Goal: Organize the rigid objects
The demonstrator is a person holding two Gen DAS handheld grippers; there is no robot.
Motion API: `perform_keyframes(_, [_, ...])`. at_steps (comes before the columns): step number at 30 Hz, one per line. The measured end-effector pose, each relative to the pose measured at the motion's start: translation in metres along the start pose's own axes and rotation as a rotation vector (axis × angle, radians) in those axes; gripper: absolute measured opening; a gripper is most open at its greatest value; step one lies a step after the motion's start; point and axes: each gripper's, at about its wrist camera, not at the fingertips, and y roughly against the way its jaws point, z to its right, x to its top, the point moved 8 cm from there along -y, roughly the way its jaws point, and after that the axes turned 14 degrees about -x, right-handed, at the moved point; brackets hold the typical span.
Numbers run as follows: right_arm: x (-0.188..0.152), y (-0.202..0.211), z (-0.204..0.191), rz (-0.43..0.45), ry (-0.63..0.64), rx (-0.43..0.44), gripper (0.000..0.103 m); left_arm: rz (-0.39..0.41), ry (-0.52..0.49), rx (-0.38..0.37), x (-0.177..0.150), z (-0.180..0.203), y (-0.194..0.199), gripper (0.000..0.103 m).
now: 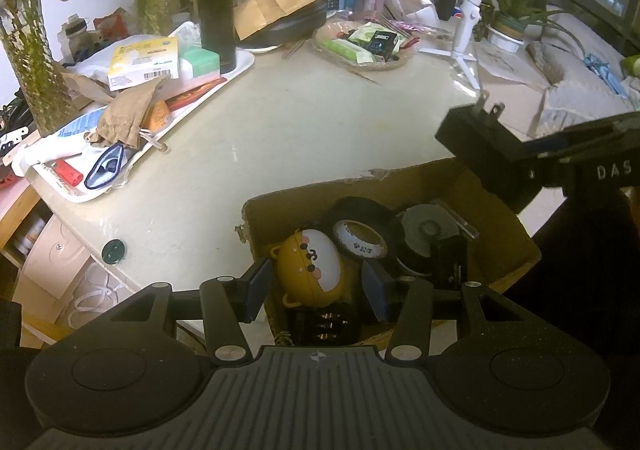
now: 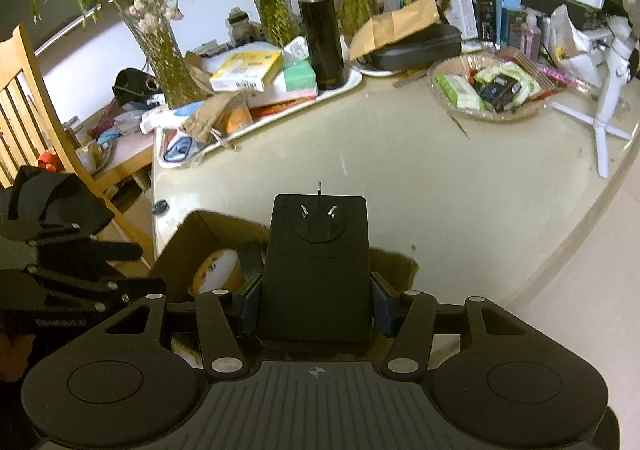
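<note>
The right claw (image 2: pixel 316 306) pinches a black adapter (image 2: pixel 318 270), prongs pointing far, just above the box (image 1: pixel 500 234) at the table's near edge. The left claw (image 1: pixel 318 290), spread and empty, hovers over the box's left side, above the yellow case (image 1: pixel 316 266).

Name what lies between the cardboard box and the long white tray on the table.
Bare tabletop only; nothing lies between the cardboard box and the white tray. The left wrist view shows it best.
</note>
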Motion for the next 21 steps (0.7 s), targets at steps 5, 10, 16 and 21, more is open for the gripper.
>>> perform_keyframes(5, [0.002, -0.012, -0.006, -0.015, 0.042, -0.033, 0.082, 0.005, 0.006, 0.003, 0.000, 0.000, 0.001, 0.049])
perform_keyframes(10, [-0.002, -0.014, -0.005, -0.009, 0.045, -0.060, 0.100, 0.007, 0.015, 0.006, -0.001, -0.001, 0.003, 0.054])
perform_keyframes(16, [-0.015, -0.008, 0.000, -0.040, 0.035, -0.073, 0.103, 0.027, 0.039, 0.044, -0.001, -0.003, 0.009, 0.076])
perform_keyframes(21, [-0.030, -0.004, 0.002, -0.074, 0.040, -0.091, 0.103, 0.019, 0.067, 0.067, -0.008, -0.006, 0.012, 0.096])
